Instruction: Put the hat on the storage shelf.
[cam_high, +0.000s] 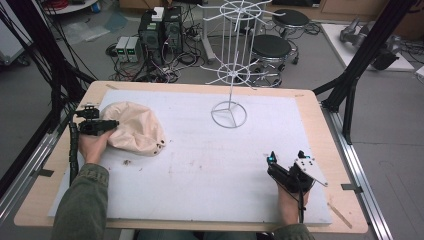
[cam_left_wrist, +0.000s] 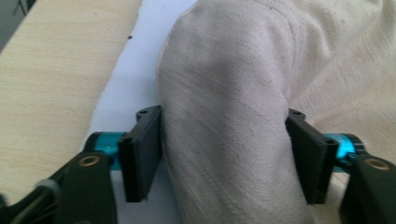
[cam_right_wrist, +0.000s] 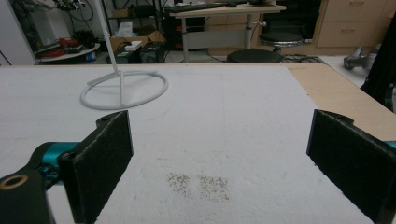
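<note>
Near the left edge of the table (cam_high: 320, 107), on the white mat (cam_high: 210, 165), lay a cream cloth cap (cam_high: 137, 127), its long axis running from the left edge toward the near right. What looked like two small eyelets showed on its right end; which way its opening faced could not be told. The left gripper (cam_high: 107, 126) met the cap's left side. In the left gripper view its jaws pressed a thick fold of the cap (cam_left_wrist: 224, 140) between them, and the fold hid the mat ahead. No writing could be read anywhere. A white wire rack (cam_high: 231, 60) stood toward the far edge, its top cut off. The right gripper (cam_high: 286, 159) rested near the near right corner, jaws wide apart and holding nothing; specks dotted the mat (cam_right_wrist: 201, 184) between them.
</note>
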